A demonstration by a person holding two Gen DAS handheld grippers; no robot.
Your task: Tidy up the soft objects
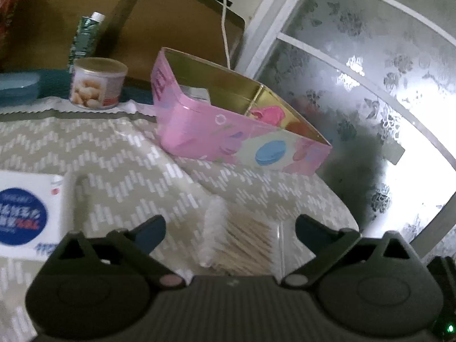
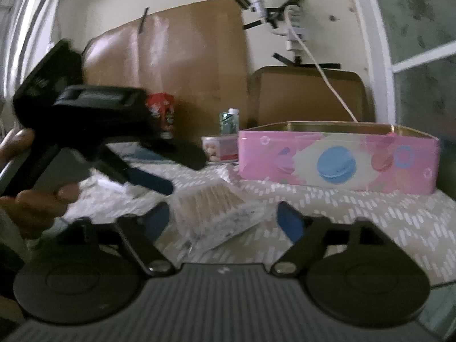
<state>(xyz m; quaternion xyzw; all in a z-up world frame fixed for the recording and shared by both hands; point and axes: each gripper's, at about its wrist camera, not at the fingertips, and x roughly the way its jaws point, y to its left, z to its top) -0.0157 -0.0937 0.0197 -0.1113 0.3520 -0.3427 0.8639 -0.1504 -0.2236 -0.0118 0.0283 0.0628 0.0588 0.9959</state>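
Observation:
A clear pack of cotton swabs [image 1: 242, 242] [image 2: 211, 202] lies flat on the chevron tablecloth. My left gripper [image 1: 230, 222] stands open over it, with the pack between the wide-apart fingers and no pad pressing on it. My right gripper [image 2: 223, 209] is open too, and the same pack lies just ahead of its blue pads, untouched. An open pink tin [image 1: 228, 131] [image 2: 336, 159] with a gold inside stands beyond the pack. In the right wrist view the left gripper [image 2: 171, 168], held by a hand [image 2: 31, 199], reaches in from the left above the pack.
A white wipes packet with a blue circle [image 1: 25, 213] lies at the left. A small food can [image 1: 98, 84] [image 2: 219, 149] and a green bottle [image 1: 85, 37] [image 2: 229, 121] stand behind, before cardboard panels. The table edge [image 1: 342, 199] and a frosted window are at the right.

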